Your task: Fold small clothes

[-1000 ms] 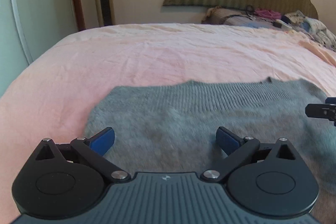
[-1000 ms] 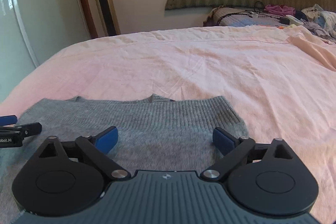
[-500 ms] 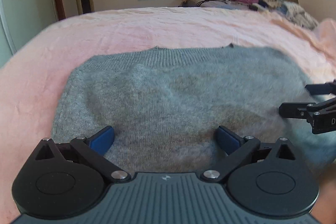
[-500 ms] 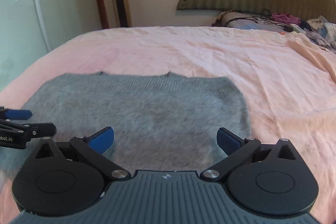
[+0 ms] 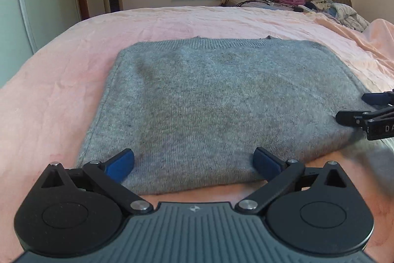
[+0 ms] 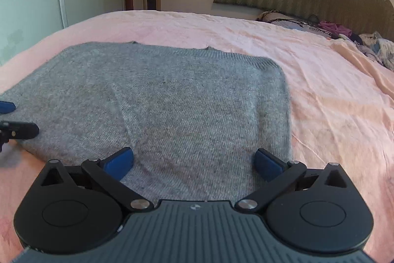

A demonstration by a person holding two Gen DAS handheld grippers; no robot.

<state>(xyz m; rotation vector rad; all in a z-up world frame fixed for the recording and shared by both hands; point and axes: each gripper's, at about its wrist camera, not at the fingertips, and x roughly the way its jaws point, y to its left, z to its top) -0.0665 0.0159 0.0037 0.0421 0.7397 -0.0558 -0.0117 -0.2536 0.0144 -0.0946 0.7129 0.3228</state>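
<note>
Grey knitted sweater (image 5: 221,105) lies folded flat on the pink bed sheet (image 5: 61,80), and I hold my left gripper (image 5: 194,162) and right gripper (image 6: 194,162) at its near edge, both with blue fingers (image 5: 120,164) spread wide, gripping nothing.

Right gripper (image 5: 364,107) cut off at right frame edge; far clothes pile (image 5: 344,11) too small to identify.
</note>
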